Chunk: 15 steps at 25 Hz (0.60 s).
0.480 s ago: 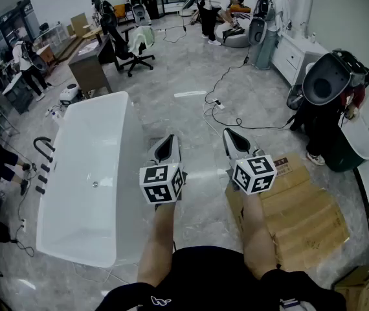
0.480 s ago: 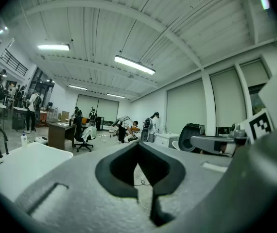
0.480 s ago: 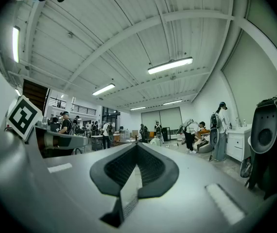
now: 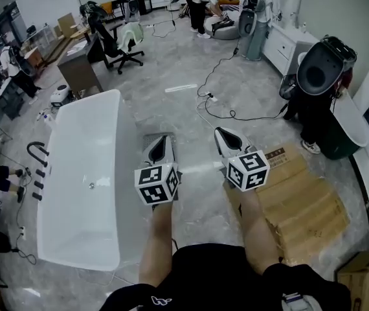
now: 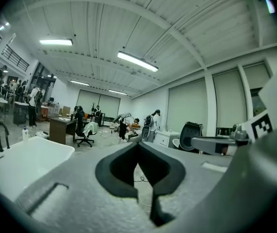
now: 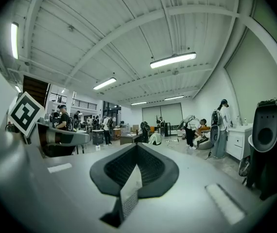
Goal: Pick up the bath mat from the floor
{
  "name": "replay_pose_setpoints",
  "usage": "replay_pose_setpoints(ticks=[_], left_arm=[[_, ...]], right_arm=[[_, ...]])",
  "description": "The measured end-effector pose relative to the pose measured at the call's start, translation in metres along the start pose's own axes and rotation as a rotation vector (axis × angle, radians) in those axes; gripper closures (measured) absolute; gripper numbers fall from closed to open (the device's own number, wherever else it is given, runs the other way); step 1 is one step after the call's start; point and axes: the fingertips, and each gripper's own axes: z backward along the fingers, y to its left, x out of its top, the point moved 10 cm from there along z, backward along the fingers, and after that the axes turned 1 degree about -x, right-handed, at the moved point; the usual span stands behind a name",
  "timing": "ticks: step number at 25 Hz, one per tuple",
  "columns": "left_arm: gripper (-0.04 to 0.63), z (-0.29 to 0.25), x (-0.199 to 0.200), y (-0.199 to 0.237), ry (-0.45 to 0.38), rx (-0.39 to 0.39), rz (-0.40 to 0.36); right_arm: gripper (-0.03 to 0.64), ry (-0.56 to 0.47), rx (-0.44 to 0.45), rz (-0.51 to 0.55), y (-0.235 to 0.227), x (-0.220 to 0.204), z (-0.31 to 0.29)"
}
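Both grippers are held out level in front of the person, side by side above the grey marble floor. My left gripper (image 4: 160, 141) is shut with nothing in it; in the left gripper view its jaws (image 5: 138, 144) meet at the tips. My right gripper (image 4: 222, 135) is also shut and empty, and its jaws (image 6: 137, 145) are closed together. A grey rectangular patch (image 4: 147, 137) lies on the floor beside the tub, under the left gripper. It may be the bath mat, but most of it is hidden.
A long white bathtub (image 4: 74, 193) stands at the left. Flattened cardboard (image 4: 301, 203) lies on the floor at the right. A black cable (image 4: 236, 116) runs across the floor ahead. A dark pod-shaped machine (image 4: 324, 76), desks, an office chair (image 4: 116, 47) and several people are farther off.
The head view has shifted slightly, so the tub and cardboard sit a little differently in frame. Both grippers stay shut and side by side.
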Motion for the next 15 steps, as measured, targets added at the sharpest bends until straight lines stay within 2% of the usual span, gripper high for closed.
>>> replay_pose_setpoints(ticks=[5, 8, 11, 15], left_arm=[[0.595, 0.007, -0.010, 0.021, -0.004, 0.027, 0.051], [0.595, 0.003, -0.016, 0.027, 0.012, 0.013, 0.082], [0.595, -0.003, -0.020, 0.029, 0.036, 0.007, 0.092], [0.595, -0.019, -0.019, 0.036, 0.039, 0.018, 0.093]], right_arm=[[0.611, 0.021, 0.013, 0.033, 0.018, 0.003, -0.007], [0.611, 0.053, 0.015, 0.031, 0.024, -0.005, -0.011], [0.611, 0.080, 0.007, 0.016, 0.019, -0.010, -0.016], [0.611, 0.067, 0.011, 0.007, 0.009, -0.011, -0.030]])
